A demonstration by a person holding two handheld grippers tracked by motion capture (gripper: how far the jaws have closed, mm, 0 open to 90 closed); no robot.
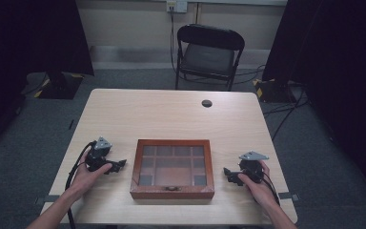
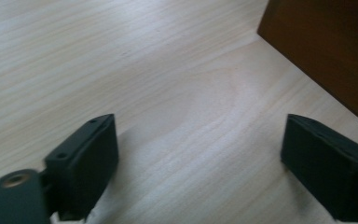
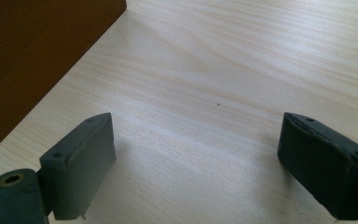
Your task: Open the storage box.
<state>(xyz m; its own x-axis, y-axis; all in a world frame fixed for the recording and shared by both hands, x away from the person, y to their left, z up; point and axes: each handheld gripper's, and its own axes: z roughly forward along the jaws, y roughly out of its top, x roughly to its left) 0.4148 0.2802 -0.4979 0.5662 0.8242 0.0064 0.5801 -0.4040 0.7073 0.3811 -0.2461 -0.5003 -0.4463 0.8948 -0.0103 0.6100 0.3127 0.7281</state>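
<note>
My left gripper (image 1: 120,164) rests on the pale wooden table (image 1: 171,112), jaws spread wide, nothing between them, pointing at the box. Shallow brown wooden box with a glass-paned lid (image 1: 172,168) sits shut, centred near my table edge. My right gripper (image 1: 228,173) rests just beside its right wall, jaws wide, empty.

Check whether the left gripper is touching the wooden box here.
Apart. The high view shows bare table between the left gripper and the wooden box; the left gripper view shows its open jaws over bare tabletop, with the box's side farther off.
</note>
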